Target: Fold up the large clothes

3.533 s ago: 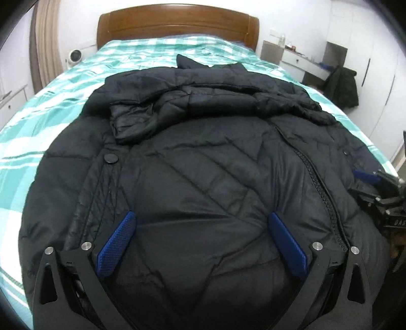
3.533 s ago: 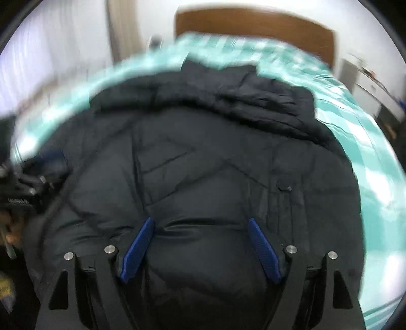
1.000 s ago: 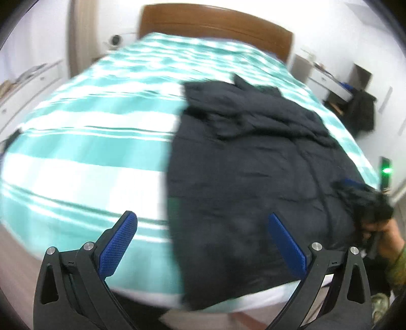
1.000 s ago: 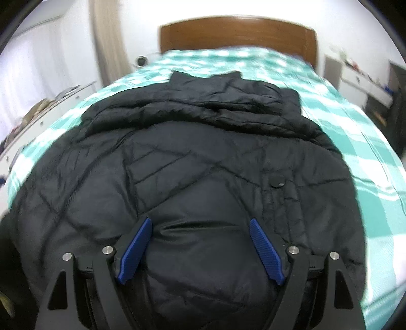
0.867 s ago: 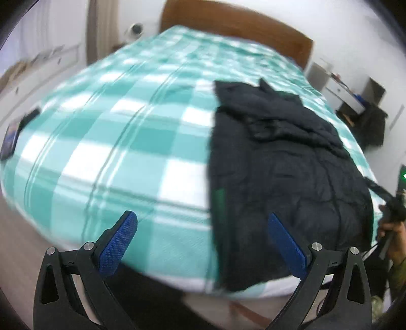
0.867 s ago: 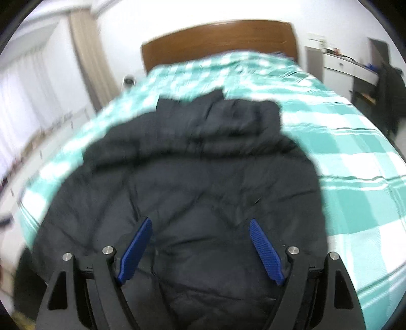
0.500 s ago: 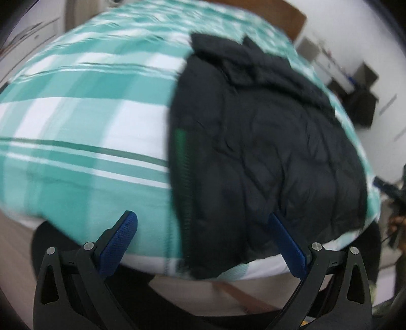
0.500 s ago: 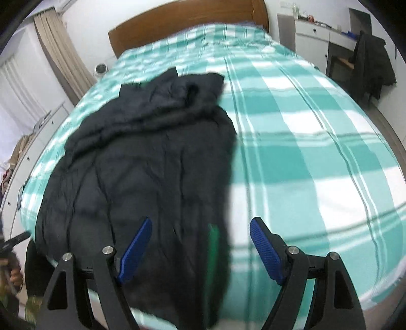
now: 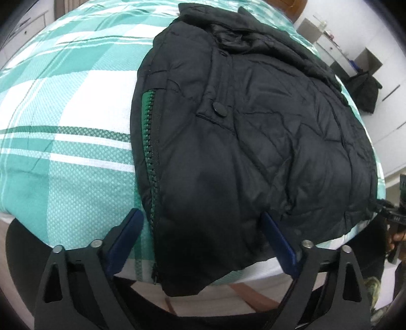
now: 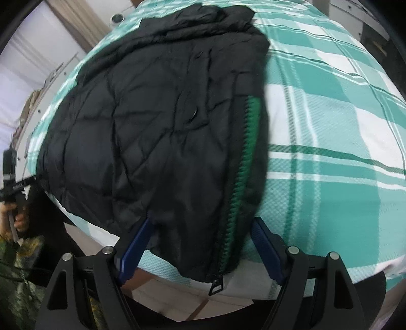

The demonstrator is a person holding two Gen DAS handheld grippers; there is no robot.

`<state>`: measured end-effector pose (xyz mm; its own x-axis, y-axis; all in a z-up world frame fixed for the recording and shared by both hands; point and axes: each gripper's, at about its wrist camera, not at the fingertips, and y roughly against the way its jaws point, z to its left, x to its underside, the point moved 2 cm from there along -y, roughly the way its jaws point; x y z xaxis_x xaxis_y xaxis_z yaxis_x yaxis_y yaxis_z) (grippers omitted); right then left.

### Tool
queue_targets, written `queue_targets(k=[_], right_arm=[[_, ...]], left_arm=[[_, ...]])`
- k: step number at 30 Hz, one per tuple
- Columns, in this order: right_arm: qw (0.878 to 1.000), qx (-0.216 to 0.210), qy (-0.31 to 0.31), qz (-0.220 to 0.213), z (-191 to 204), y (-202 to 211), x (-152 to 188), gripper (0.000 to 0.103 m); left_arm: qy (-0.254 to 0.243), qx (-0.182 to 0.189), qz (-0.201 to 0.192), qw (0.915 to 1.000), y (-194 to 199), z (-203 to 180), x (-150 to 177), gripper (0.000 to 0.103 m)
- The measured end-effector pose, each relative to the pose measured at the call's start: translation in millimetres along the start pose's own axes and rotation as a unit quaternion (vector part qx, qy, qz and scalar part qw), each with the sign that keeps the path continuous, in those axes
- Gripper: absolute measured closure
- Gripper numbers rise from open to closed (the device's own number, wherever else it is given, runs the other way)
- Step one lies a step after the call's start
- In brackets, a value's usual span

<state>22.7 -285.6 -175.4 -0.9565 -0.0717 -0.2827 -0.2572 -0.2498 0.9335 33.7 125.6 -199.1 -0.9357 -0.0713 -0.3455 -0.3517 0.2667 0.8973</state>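
Observation:
A black quilted puffer jacket lies flat on the teal-and-white plaid bed, its hem hanging over the bed's near edge. A green zipper strip runs along its left side. My left gripper is open and empty, its blue pads on either side of the hem at the zipper corner. In the right wrist view the jacket and its green zipper show again. My right gripper is open and empty around the hem corner with the zipper pull.
Bare bedspread lies beside the jacket. A wooden headboard stands at the far end. A white dresser and a dark garment on a chair stand to the side. The floor shows below the bed edge.
Both grippers have pulled back from over the jacket, swung out to the sides and come down close to the hem corners at the bed's near edge. Both stay open.

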Motion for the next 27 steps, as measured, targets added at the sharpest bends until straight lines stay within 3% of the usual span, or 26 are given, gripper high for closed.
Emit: queue_targets(k=[2,5,6,7,9,10,12,22,27], right_arm=[[1.000,-0.007,-0.005,-0.001,1,-1,-1,0.022],[1.000,-0.015,-0.014,0.003,4,-1,-5,0.022],[1.000,-0.014,-0.015,0.004,5,0,-5,0.028],[1.000,-0.010,-0.016,0.004,5,1,-7,0.045],[1.000,0.000,-0.017,0.003,4,6,-10,0.068],[1.000,-0.004,-0.023,0.005,3,9,-12,0.071],[0.999,-0.017,-0.033,0.001,1,17,-15,0.077],[0.995,-0.065,-0.020,-0.074,17,90,-35,0.081],[0.997,-0.056,0.014,-0.046,23,99,-24,0.081]], left_arm=[[0.006,0.007,-0.001,1.0000,0,3,0,0.015],[0.008,0.018,0.002,0.9998,2,7,2,0.029],[0.009,0.024,0.004,0.9997,3,7,3,0.037],[0.010,0.021,0.004,0.9997,4,7,3,0.045],[0.015,0.018,0.003,0.9997,9,13,5,0.062],[0.022,0.025,0.002,0.9995,11,14,4,0.073],[0.040,0.049,0.000,0.9980,19,19,3,0.084],[0.023,0.083,-0.047,0.9952,81,4,-16,0.090],[0.013,0.079,-0.030,0.9963,90,5,3,0.090]])
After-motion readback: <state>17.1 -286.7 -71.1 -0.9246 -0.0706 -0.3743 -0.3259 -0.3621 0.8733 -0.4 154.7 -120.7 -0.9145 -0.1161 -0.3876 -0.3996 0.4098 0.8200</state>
